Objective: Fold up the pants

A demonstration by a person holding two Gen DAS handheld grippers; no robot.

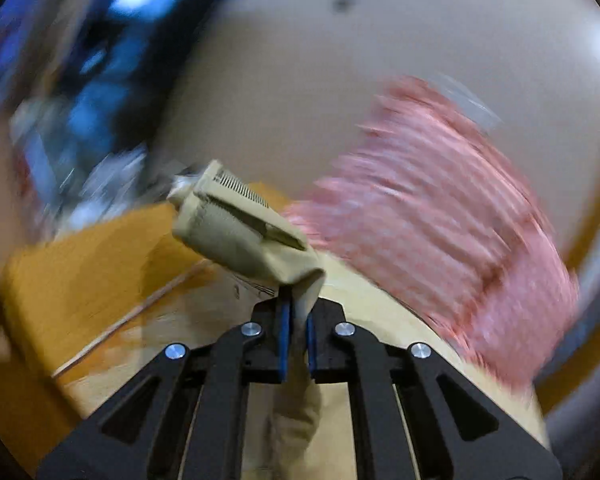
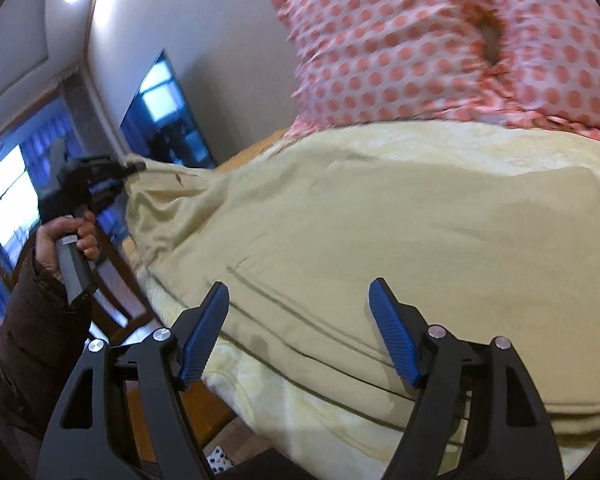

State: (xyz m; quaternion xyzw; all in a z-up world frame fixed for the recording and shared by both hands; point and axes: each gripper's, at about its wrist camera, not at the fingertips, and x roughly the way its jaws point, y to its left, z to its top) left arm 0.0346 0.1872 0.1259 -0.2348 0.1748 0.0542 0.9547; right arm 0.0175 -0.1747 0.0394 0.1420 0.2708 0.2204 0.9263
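The left gripper point(image 1: 296, 344) is clenched on a zippered corner of the pants point(image 2: 380, 232), lifted off the bed point(image 2: 284, 400). The right gripper point(image 2: 300, 332) gapes empty just above the spread cloth, which runs lengthwise away toward the left gripper, so the right is likely nearer the free end.

L gripper point(image 1: 296, 344) clamped, R gripper point(image 2: 300, 332) agape

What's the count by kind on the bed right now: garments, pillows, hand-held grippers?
Pants: 1, khaki pants, one end clamped and lifted by the left hand-held gripper
Pillows: 1, polka-dot pillow
Hand-held grippers: 2, the left one plus the right hand-held gripper, open over the pants
Total: 4
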